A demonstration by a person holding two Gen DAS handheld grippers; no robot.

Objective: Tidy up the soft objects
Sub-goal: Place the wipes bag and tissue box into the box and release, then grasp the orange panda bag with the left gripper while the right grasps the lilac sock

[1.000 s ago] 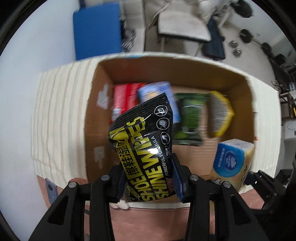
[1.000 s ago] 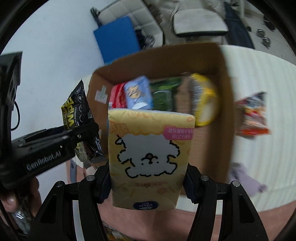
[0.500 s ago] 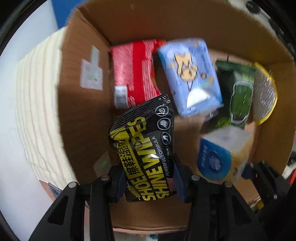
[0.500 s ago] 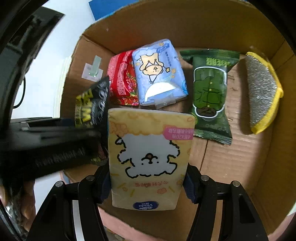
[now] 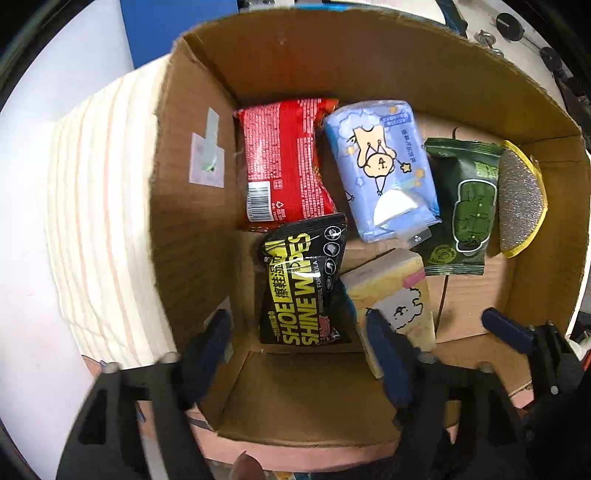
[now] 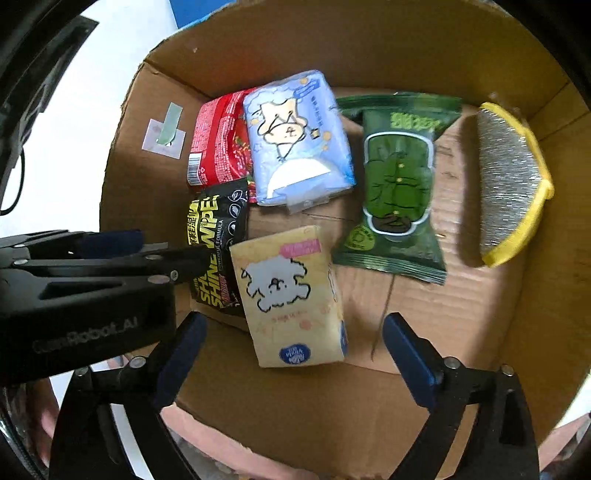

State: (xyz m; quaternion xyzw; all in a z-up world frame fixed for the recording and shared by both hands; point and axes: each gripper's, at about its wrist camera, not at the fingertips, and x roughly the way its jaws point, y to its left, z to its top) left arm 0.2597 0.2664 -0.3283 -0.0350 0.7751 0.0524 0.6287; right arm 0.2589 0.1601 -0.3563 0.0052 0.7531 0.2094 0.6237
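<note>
A cardboard box [image 5: 192, 221] [image 6: 535, 295] holds several soft packs. My left gripper [image 5: 299, 332] is open above the black shoe wipes pack [image 5: 303, 284] [image 6: 216, 243], which lies on the box floor. My right gripper [image 6: 291, 328] is open around the yellow tissue pack [image 6: 291, 295] [image 5: 391, 295], which lies beside the wipes. Further back lie a red pack [image 5: 284, 162] [image 6: 218, 144], a blue tissue pack [image 5: 384, 166] [image 6: 299, 136], a green pack [image 5: 465, 206] [image 6: 395, 184] and a yellow scouring pad [image 5: 521, 199] [image 6: 509, 184].
The box stands on a cream striped cloth [image 5: 99, 221]. A blue panel [image 5: 173, 26] stands behind it. The left gripper's body [image 6: 85, 280] shows at the left of the right wrist view. The box floor at the right front is bare cardboard [image 6: 461, 325].
Both grippers moved down into the box and opened. The shoe wipes pack and the yellow tissue pack were let go and now lie on the box floor.
</note>
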